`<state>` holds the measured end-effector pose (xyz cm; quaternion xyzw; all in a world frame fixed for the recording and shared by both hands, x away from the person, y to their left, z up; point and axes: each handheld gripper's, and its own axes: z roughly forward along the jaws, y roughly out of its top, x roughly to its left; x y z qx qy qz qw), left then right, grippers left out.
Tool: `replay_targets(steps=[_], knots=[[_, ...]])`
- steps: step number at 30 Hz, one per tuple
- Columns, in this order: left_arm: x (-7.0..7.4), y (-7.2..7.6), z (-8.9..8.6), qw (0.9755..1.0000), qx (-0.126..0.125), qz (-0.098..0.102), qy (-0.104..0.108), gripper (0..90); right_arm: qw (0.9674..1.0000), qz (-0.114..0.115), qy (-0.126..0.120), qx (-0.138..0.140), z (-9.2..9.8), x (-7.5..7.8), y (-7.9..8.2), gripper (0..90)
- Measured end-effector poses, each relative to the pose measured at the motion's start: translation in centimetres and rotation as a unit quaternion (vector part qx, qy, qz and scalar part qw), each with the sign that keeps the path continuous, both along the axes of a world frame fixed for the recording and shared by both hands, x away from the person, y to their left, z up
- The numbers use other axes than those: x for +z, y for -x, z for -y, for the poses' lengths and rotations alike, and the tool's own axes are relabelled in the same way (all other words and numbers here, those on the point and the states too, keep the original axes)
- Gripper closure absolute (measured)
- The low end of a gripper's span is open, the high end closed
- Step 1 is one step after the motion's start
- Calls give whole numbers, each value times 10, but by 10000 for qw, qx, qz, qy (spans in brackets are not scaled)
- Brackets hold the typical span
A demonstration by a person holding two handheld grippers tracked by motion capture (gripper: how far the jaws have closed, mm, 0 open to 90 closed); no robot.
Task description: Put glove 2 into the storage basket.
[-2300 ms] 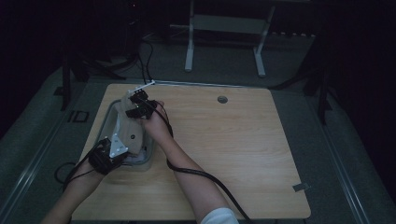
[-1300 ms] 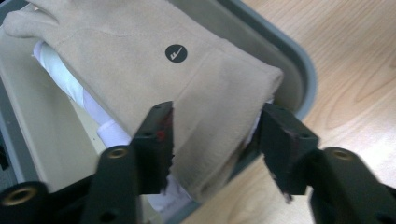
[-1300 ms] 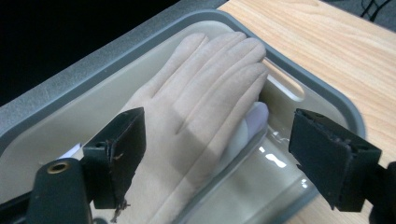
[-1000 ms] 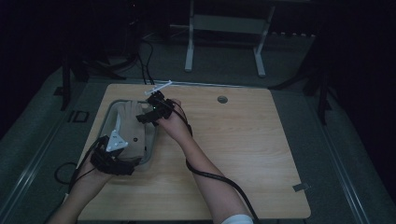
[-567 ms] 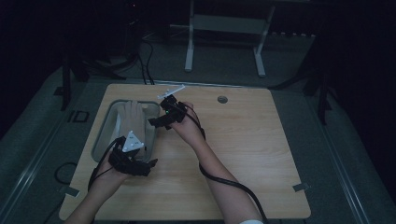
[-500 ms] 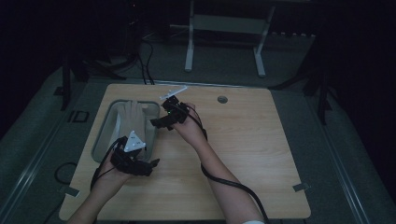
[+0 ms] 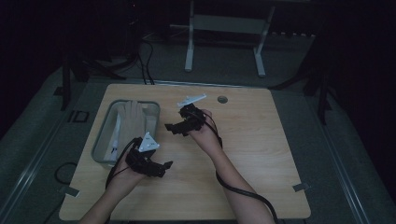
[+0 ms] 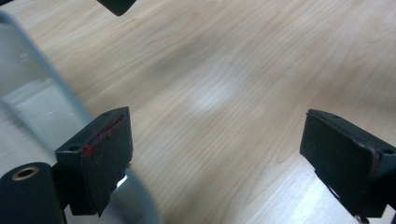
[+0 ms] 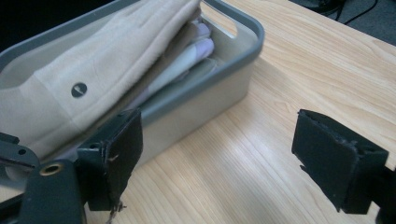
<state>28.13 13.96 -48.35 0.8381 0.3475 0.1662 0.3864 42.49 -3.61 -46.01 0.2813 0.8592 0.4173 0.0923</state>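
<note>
A grey plastic bin point(image 7: 100, 140) stands on the left part of the wooden table point(image 7: 261, 154) and holds a folded beige garment point(image 7: 131, 122). In the right gripper view the bin point(image 9: 243, 51) is close ahead, and the garment point(image 9: 93, 70) with a dark button lies over pale folded cloth point(image 9: 187, 56). My right gripper point(image 7: 172, 127) hovers just right of the bin, open and empty point(image 9: 219, 149). My left gripper point(image 7: 163, 166) is off the bin's near right corner, open over bare wood point(image 8: 219, 140), with the bin's rim point(image 8: 51, 88) at its left.
A round cable hole point(image 7: 222, 99) sits near the table's far edge. The right gripper's cable point(image 7: 233, 186) trails along the forearm toward the front edge. A white desk frame point(image 7: 189, 42) stands on the floor beyond. Bare wood spreads to the right.
Both hands have drawn out of the bin and moved right. The left gripper went from over the bin to the wood by its near right corner; the right gripper shifted right off the far rim.
</note>
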Motion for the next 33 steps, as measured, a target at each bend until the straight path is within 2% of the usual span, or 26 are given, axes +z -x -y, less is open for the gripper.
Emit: replay_targets(steps=[2, 10, 16, 21, 23, 27, 33], knots=[[-3, -1, 4, 10000, -76, -43, 36, 99, 10000, 25, 14, -47, 8, -3, 2, 163], [-21, -3, 24, 9992, -331, -216, -62, 99, 9997, -100, 22, -205, 38, -22, 7, 162], [-35, -4, 37, 9978, -582, -256, 160, 99, 9995, -136, 63, -267, 53, -38, 12, 158], [-45, -6, 46, 9965, -702, -385, 232, 99, 9994, -143, -29, -311, 64, -50, 16, 159], [-48, -7, 49, 9960, -764, -417, 197, 99, 9994, -113, -31, -321, 68, -54, 19, 159], [-53, -8, 55, 9955, -815, -441, 171, 98, 9991, -142, -171, -357, 77, -61, 23, 158], [-62, -9, 59, 9952, -821, -499, 183, 98, 9996, -127, -132, -231, 90, -76, 29, 154]])
